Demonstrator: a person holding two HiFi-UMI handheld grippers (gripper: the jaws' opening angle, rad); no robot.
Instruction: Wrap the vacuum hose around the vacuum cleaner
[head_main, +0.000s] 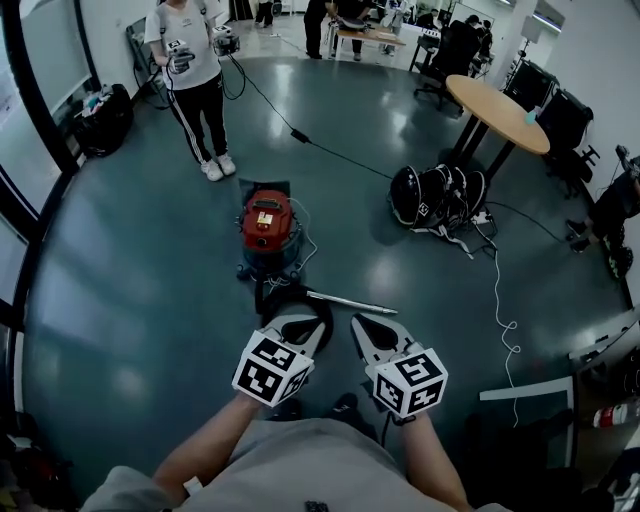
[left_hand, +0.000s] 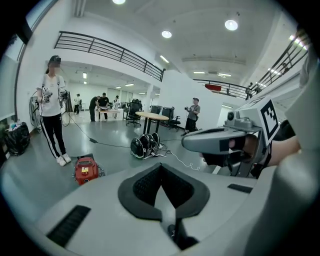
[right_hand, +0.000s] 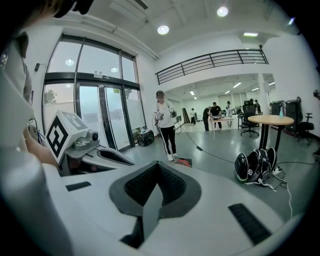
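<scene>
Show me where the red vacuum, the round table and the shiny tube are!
vacuum (head_main: 267, 222), head view, on its red lid.
table (head_main: 495, 98), head view, on the bare wooden top.
tube (head_main: 350, 300), head view, midway along the metal.

The head view looks from above the person, forward and steeply down onto the floor (head_main: 120, 300). The left tool (head_main: 300, 328) and right tool (head_main: 378, 332) sit close at its bottom edge, with the vacuum cleaner (head_main: 268, 222) just ahead near centre.

The left gripper view rides on the left tool (left_hand: 161, 167) and faces nearly level across the hall, the right tool (left_hand: 192, 141) close at its right. The right gripper view rides on the right tool (right_hand: 157, 167) and faces much the same way, the left tool (right_hand: 115, 159) close at its left.

All 3 views share the vacuum cleaner (left_hand: 85, 170) (right_hand: 184, 162), the standing person (head_main: 190, 60) (left_hand: 52, 100) (right_hand: 165, 120) and the black helmets (head_main: 435, 195) (left_hand: 145, 146) (right_hand: 255, 167).
</scene>
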